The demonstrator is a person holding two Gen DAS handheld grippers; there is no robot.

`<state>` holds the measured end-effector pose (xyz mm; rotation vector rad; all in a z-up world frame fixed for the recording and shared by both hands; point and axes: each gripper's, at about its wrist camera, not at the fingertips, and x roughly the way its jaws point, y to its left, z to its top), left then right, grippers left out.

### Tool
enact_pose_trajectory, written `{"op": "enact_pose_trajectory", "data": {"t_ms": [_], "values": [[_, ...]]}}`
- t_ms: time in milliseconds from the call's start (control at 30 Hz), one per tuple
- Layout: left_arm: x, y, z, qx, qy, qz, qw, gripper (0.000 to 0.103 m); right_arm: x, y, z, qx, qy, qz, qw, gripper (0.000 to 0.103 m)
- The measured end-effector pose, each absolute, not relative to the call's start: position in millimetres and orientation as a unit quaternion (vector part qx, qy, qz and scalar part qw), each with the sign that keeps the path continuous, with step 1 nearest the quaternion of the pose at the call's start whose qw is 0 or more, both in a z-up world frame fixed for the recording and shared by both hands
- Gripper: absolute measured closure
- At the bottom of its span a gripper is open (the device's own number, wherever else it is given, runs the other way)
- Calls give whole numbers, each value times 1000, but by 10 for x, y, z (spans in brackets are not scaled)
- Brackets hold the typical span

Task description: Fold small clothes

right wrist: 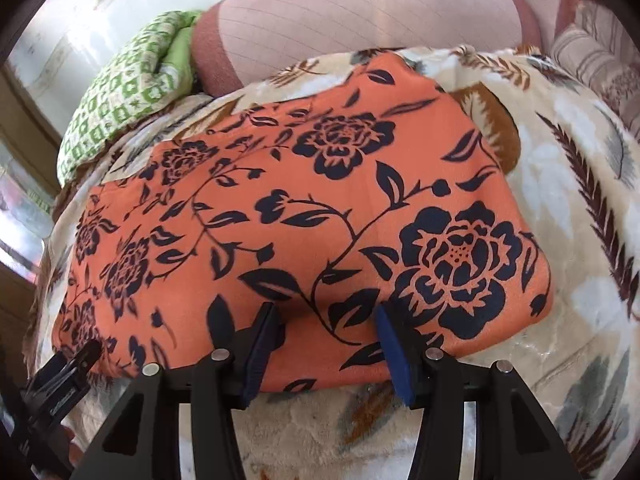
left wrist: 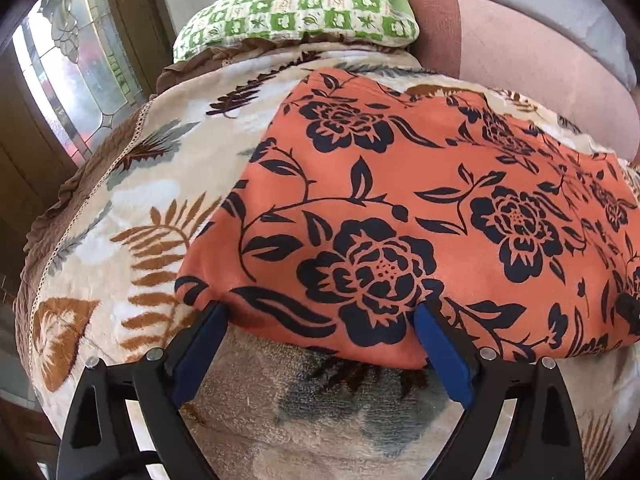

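Note:
An orange cloth with a dark flower print [left wrist: 400, 184] [right wrist: 304, 208] lies spread flat on a leaf-patterned blanket. My left gripper [left wrist: 320, 314] is open wide at the cloth's near left corner, and its blue fingertips [left wrist: 425, 316] touch the hem. My right gripper [right wrist: 326, 312] stands open over the near edge further right, with a stretch of the hem between its fingers [right wrist: 269, 320]; no pinch shows. Each gripper shows at the edge of the other's view: the left gripper [right wrist: 74, 360] and the right gripper [left wrist: 628, 312].
The cream blanket with brown and grey leaves [left wrist: 132, 200] [right wrist: 580, 208] covers a bed. A green checked pillow [left wrist: 304, 8] [right wrist: 124, 96] and a pink bolster [left wrist: 520, 56] [right wrist: 360, 16] lie at the far end. A window [left wrist: 68, 80] is on the left.

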<state>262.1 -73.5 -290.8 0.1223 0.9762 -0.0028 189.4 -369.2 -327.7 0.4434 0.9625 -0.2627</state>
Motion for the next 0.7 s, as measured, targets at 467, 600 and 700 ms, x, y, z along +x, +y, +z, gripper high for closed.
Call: {"op": "enact_pose_trajectory", "data": {"t_ms": [467,600,700], "values": [[2302,-796,-2605,54,415,-15,908,9,1493,-4103,-3132,328,411,-105,844,44],[2227,-828,-2581,51,410,-20,910,9,1398,-4195,-3163,350,408,-103,837,44],[2195,-854,-2570,50,409,-24,911,9,1332,-4271,-3189,369,404,-105,831,44]]}}
